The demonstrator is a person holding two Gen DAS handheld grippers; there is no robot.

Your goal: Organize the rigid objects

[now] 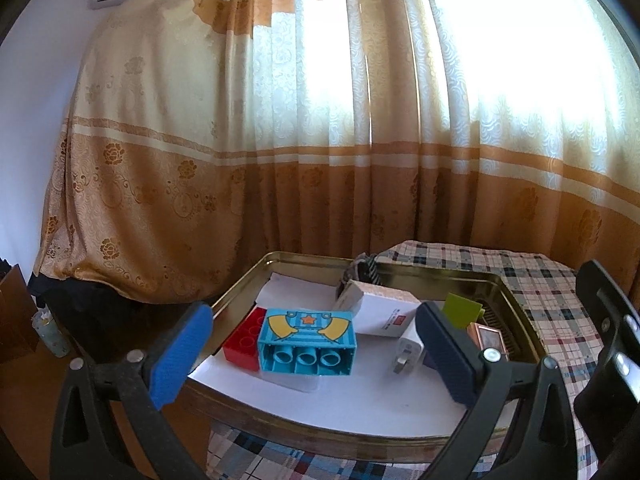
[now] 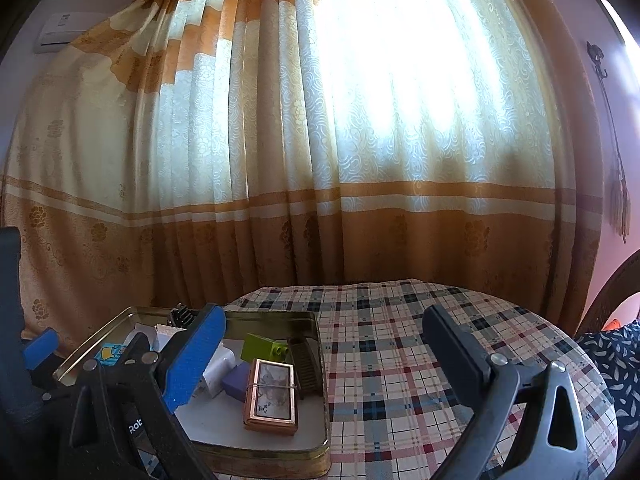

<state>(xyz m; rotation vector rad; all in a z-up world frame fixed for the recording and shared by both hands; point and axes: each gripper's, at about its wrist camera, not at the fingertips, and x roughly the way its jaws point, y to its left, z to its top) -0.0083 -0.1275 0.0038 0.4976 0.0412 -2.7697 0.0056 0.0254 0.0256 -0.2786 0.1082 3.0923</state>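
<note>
Lowering the left tool (image 1: 312, 360) (spread wide, empty, like the right tool (image 2: 320, 360)) should straddle the blue brick (image 1: 307, 342) squarely inside the tin tray (image 1: 240, 292).

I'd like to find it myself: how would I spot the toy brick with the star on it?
Look at the gold metal tray on the plaid tablecloth. Near its left side, a turquoise brick lies tipped over, leaning on a red brick. Only it shows an orange star, yellow shapes and three round tubes facing you.
</note>
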